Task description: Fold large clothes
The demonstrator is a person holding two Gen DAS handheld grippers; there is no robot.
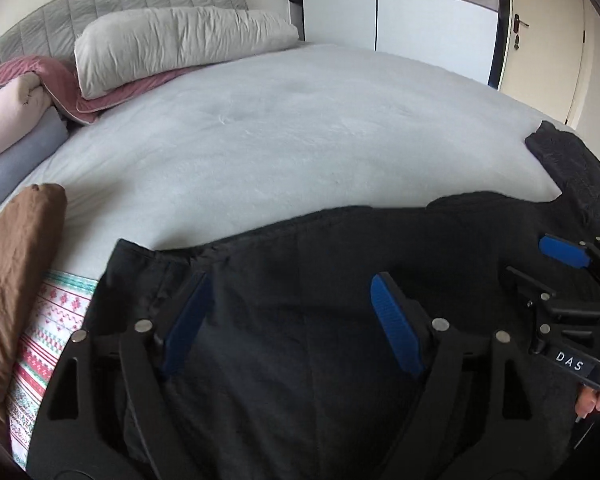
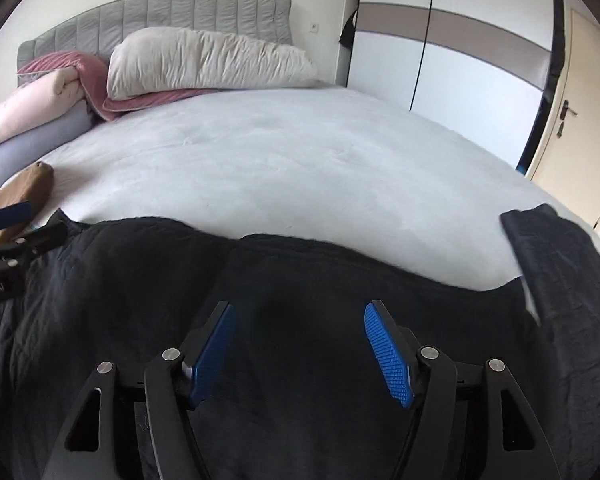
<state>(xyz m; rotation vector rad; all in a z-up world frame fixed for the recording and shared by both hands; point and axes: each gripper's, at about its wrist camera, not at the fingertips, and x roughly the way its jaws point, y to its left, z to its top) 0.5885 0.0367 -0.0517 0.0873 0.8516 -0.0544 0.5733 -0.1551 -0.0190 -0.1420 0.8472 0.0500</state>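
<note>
black garment (image 1: 300, 320), plain, lower half of the frame. bed sheet (image 1: 280, 132), pale grey-white, centre. pillow (image 1: 180, 44), off-white, upper left. quilted blanket (image 1: 40, 76), dusty rose with a pale edge, upper left. headboard (image 2: 160, 12), grey with vertical channel stitching, top. rolled bedding (image 2: 24, 108), pale pink above lavender-grey, left edge. brown cloth (image 1: 16, 264), plain, left edge. patterned textile (image 1: 48, 340), white with red and green fair-isle bands, lower left. gripper pads (image 2: 388, 356), blue on black frames. wardrobe (image 2: 460, 60), white with a taupe band, upper right. door (image 2: 572, 120), cream, right edge.

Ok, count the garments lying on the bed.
3, maybe more hidden. The black garment lies spread beneath both sets of open fingers; the brown garment lies at the left edge; the patterned garment lies between them.
</note>
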